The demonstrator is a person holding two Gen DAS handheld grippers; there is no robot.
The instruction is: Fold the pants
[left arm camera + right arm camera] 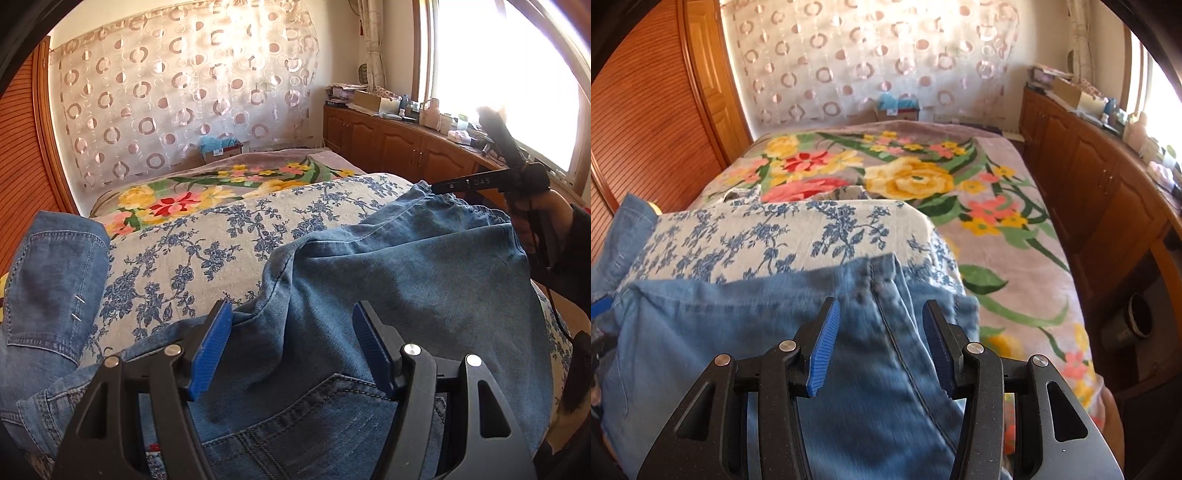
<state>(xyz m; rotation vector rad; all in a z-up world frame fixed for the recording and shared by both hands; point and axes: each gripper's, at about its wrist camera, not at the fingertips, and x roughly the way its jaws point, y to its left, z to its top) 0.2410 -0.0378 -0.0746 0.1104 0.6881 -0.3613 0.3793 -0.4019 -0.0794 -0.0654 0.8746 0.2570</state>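
Left fingers: the left gripper (291,347) sits at the bottom centre of the left wrist view, its blue ribbed pads (210,350) standing wide apart, denim below and between them but neither pad pressing on it.
Right fingers: the right gripper (881,347) fills the bottom centre of the right wrist view, blue pads (823,350) parted at a middling width with nothing pinched; a dark seam of the cloth runs down between them.
Pants: the blue denim pants (388,266) lie spread across the lower half of the left wrist view, elastic waistband at the right middle, stitched pocket at the bottom centre, one leg end with a hem turned up at the left edge. In the right wrist view they cover the lower left, slightly blurred.
Surface under pants: a white cloth with blue flowers (207,236), in the middle of both views.
Blanket: a mauve blanket with yellow, red and pink flowers (908,177), behind the blue-flowered cloth, running to the right in the right wrist view.
Other gripper seen: black handle and a hand (535,218) at the right edge of the left wrist view, just beside the waistband.
Room: ring-patterned curtain (177,85) at the top, wooden cabinets (1100,192) at the right.
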